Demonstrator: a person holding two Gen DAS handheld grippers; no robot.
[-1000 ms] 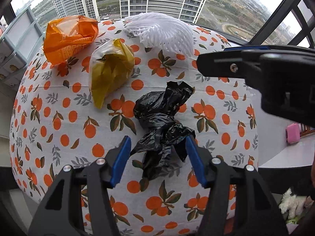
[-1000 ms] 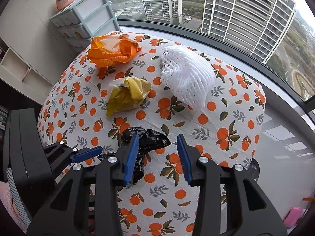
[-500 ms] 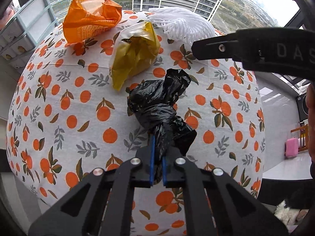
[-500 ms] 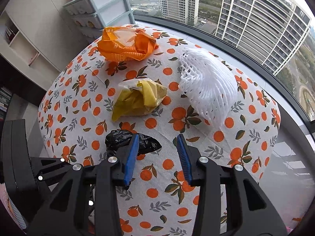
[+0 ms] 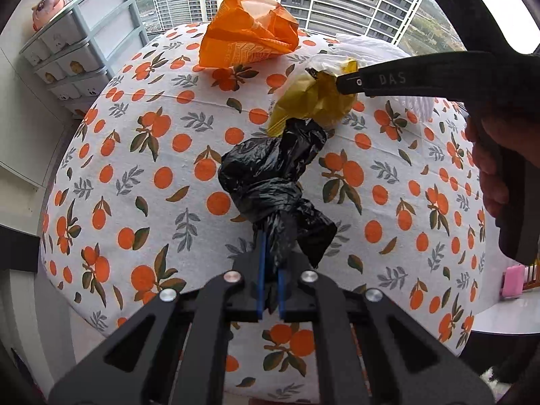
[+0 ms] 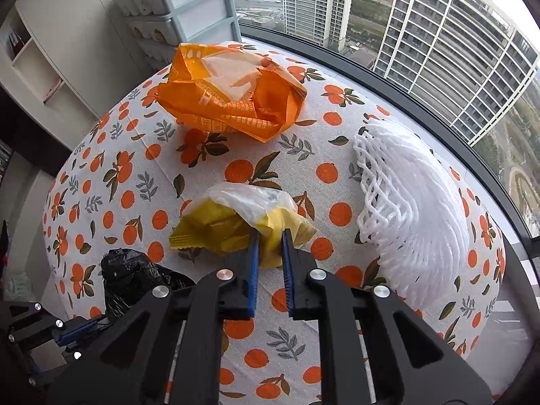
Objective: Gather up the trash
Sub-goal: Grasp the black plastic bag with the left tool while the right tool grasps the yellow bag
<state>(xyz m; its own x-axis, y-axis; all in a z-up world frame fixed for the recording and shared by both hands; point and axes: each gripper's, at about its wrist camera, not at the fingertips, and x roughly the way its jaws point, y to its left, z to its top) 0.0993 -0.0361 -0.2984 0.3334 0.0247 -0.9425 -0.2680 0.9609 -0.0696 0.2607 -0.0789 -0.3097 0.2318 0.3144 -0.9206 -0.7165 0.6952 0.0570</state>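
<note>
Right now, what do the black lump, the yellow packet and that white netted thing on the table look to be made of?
Black lump: thin glossy plastic film, probably a knotted bin bag; it crinkles and shines.
Yellow packet: crinkly plastic wrapper with a serrated edge, under clear film.
White netted thing: soft foam mesh, matte, like fruit-cushioning net; open lattice at its edge.

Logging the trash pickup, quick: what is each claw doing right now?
Left claw: shut on the black bag.
Right claw: closing on the yellow bag, which sits between its jaws.
</note>
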